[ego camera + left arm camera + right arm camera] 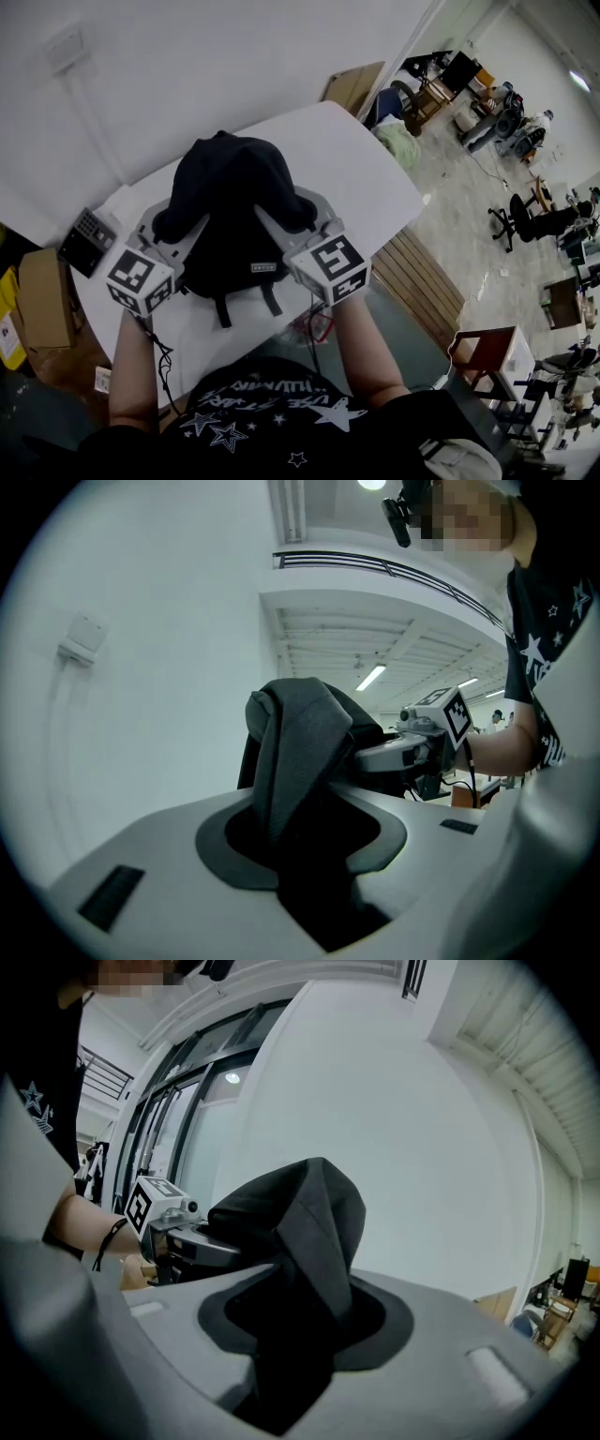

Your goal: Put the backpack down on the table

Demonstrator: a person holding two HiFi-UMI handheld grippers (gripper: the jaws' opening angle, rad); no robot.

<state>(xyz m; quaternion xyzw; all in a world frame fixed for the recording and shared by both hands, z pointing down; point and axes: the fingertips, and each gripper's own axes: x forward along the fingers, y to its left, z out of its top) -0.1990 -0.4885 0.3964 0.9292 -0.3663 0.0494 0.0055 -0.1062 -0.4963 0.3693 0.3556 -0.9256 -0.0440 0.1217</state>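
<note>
A black backpack [230, 202] rests on the white table [375, 178], close to the wall. My left gripper [173, 230] is at its left side and my right gripper [300, 220] at its right side, both pointing into it. In the left gripper view, a grey-black fold of the backpack [291, 752] runs down between the left gripper's [305, 846] jaws, with dark space beside it. In the right gripper view, a fold of the backpack [300, 1213] likewise lies between the right gripper's [300, 1335] jaws. Both sets of jaws stand apart, loose around the fabric.
A black keypad device [87, 239] lies on the table at the far left. A cardboard box [42, 300] stands below it on the floor. A flat cardboard sheet [354, 86] leans by the wall. A red-brown stool [487, 352] and office chairs [525, 220] stand to the right.
</note>
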